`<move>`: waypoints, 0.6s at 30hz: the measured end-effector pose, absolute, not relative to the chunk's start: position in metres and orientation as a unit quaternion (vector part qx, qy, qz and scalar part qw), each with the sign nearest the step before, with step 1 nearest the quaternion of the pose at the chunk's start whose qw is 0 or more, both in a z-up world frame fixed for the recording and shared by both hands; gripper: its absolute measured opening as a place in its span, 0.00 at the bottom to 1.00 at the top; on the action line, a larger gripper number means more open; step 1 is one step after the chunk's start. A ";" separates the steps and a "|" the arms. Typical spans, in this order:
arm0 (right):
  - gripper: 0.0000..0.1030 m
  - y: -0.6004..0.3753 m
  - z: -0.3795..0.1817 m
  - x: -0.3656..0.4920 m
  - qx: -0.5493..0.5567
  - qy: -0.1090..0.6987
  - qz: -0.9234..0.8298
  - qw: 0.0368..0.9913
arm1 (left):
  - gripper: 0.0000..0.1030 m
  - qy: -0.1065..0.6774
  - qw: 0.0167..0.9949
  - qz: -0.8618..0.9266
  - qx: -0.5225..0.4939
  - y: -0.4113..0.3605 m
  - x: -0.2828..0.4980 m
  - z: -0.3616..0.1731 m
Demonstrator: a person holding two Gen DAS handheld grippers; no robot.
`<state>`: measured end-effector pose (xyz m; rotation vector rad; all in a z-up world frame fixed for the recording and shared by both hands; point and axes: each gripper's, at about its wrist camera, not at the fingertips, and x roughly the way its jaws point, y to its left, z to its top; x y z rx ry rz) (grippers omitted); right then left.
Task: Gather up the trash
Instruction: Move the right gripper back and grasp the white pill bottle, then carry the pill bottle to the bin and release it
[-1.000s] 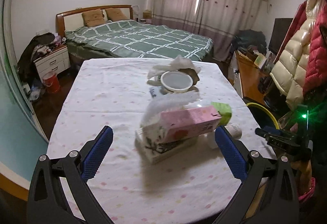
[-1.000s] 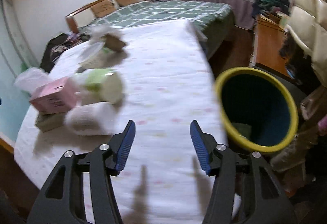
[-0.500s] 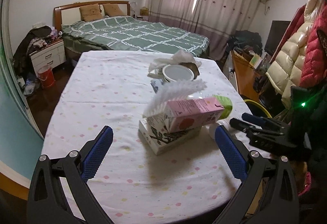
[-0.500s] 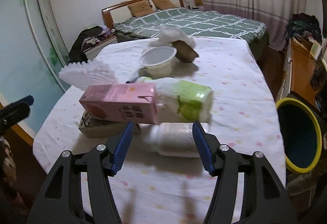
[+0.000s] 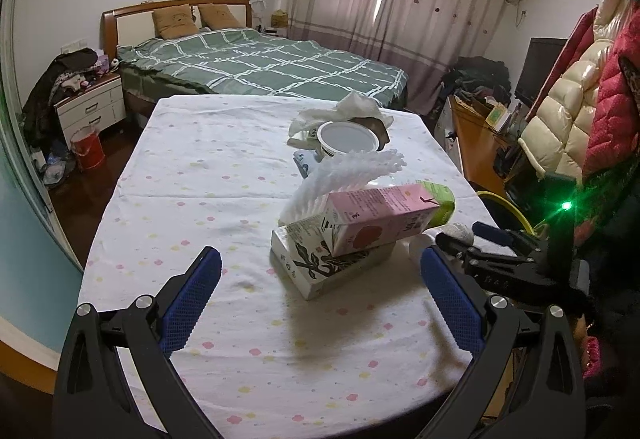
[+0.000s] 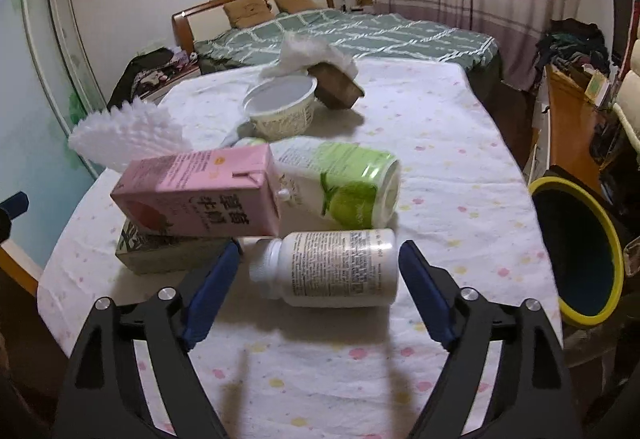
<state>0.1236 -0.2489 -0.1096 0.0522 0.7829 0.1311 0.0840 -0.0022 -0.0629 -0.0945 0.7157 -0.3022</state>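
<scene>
The white bottle [image 6: 334, 267] lies on its side near the surface's [image 6: 460, 167] right edge, cap to the left, and the right gripper [image 6: 318, 293] has just been opening its jaws, which now stand wide to either side of the bottle without touching it. From here I'd ease forward until the pads sit at the cap end and the base, then close along its length; a round bottle lying down will likely roll toward the edge if one pad nudges it first. The left pad is just beside the flat box [image 6: 168, 253] under the pink carton [image 6: 200, 195], so a careless close could catch that stack. The green bottle [image 6: 344, 185] lies just behind. The bin [image 6: 576, 251] stands off the right edge, low and near, with open room for a short sideways carry. The left gripper [image 5: 320, 291] hovers open and empty over the near edge, facing the carton stack, clear cloth beneath it.
</scene>
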 end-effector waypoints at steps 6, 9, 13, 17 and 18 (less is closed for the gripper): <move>0.79 -0.246 -0.125 0.136 0.019 0.395 0.056 0.917 | 0.95 0.353 0.923 -0.149 -0.044 -0.006 0.084 -0.065; 0.79 -0.246 -0.129 0.139 0.014 0.397 0.053 0.916 | 0.95 0.355 0.922 -0.150 -0.044 -0.007 0.085 -0.066; 0.79 -0.248 -0.135 0.141 0.018 0.406 0.057 0.912 | 0.95 0.358 0.920 -0.154 -0.043 -0.010 0.087 -0.068; 0.78 -0.253 -0.134 0.140 0.027 0.402 0.064 0.913 | 0.95 0.361 0.918 -0.158 -0.042 -0.014 0.088 -0.070; 0.78 -0.254 -0.133 0.139 0.030 0.401 0.067 0.913 | 0.95 0.362 0.917 -0.159 -0.041 -0.015 0.089 -0.071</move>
